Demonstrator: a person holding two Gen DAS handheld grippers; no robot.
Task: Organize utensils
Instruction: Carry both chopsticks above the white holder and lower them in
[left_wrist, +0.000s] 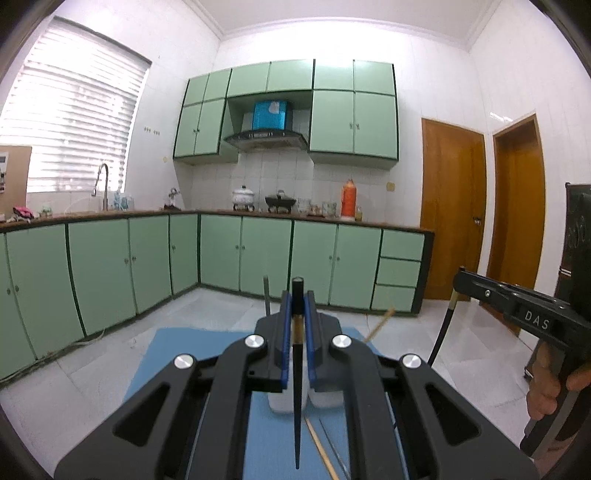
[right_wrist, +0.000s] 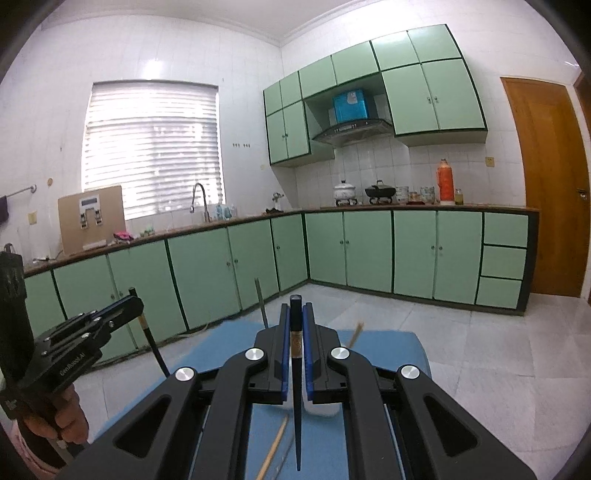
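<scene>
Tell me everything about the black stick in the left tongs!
The black chopstick is long, thin and glossy dark, with a squared top end, a gold-brown band below it, and a taper to a fine point. It stands about upright, point down, pinched near the top between the blue pads of the left tongs, above the blue mat. Nothing else touches it.

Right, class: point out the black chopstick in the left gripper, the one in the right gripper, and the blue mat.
left black chopstick (left_wrist: 297, 387), left wrist view, on its tapering lower shaft.
right black chopstick (right_wrist: 297, 387), right wrist view, on its lower shaft.
blue mat (left_wrist: 192, 354), left wrist view, on a bare part.
</scene>
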